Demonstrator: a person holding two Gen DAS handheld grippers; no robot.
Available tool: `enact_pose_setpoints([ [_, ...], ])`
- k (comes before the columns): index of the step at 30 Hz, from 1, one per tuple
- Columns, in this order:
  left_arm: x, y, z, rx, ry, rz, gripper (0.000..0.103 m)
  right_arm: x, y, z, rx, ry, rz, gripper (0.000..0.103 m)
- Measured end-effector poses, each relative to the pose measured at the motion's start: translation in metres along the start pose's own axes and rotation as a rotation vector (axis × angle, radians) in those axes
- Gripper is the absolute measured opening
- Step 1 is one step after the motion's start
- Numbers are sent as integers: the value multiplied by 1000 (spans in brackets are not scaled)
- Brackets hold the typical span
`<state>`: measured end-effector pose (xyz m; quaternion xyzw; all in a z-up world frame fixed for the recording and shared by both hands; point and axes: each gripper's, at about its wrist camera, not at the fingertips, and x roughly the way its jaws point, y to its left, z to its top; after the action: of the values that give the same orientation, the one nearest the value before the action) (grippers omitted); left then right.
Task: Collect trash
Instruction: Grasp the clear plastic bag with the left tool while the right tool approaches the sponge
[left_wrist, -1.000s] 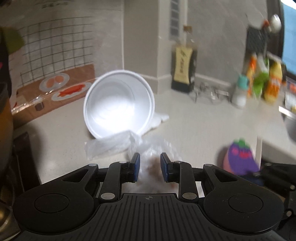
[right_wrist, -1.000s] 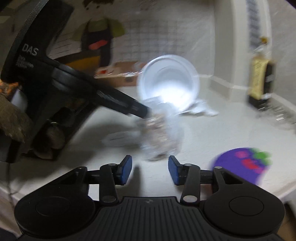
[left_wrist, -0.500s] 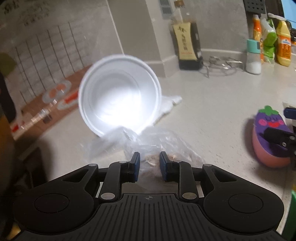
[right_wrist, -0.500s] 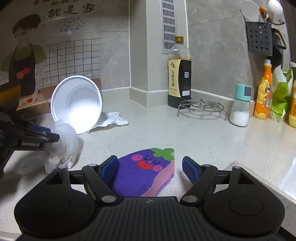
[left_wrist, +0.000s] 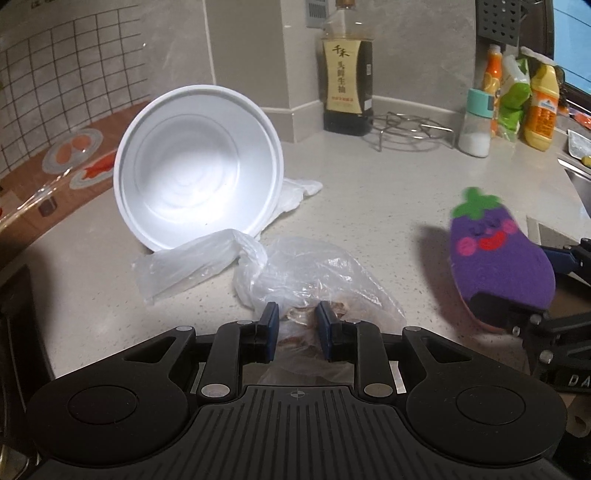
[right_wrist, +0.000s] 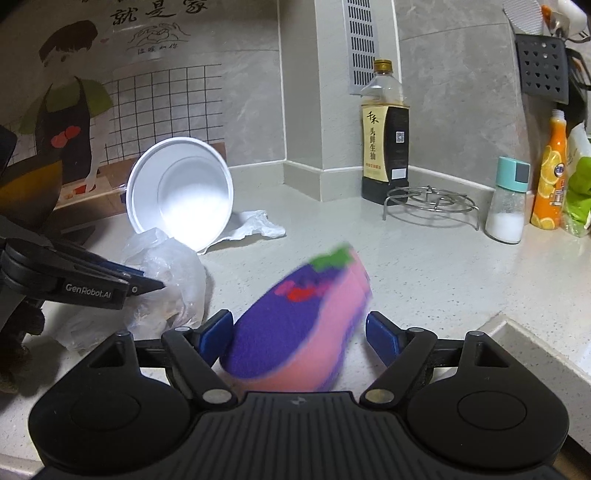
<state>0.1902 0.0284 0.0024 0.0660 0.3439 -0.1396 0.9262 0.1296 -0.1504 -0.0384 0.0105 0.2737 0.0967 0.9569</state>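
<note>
Because the clear plastic bag (left_wrist: 317, 273) lies crumpled on the speckled counter (left_wrist: 369, 206), just in front of the tipped white bowl (left_wrist: 195, 166), it should handle as light, limp and slippery, best pinched at a bunched fold. Brownish scraps show through its film. The left tongs (left_wrist: 295, 325) have been closing around that bag, narrow now, though a firm pinch cannot be confirmed. The right tongs (right_wrist: 299, 332) have just spread wide around the soft, purple-and-pink eggplant sponge (right_wrist: 295, 321), tilted and blurred, pads not pressing.
</note>
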Motion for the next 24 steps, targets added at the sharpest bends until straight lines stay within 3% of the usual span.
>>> enact_pose_setpoints([
  [5, 4, -1, 2, -8, -10, -13, 26, -2, 5, -3, -28, 7, -23, 80],
  [11, 0, -8, -4, 70, -28, 7, 27, -17, 4, 0, -50, -55, -89, 80],
  [24, -7, -4, -13, 74, -67, -12, 26, -24, -6, -4, -2, -62, -29, 80],
])
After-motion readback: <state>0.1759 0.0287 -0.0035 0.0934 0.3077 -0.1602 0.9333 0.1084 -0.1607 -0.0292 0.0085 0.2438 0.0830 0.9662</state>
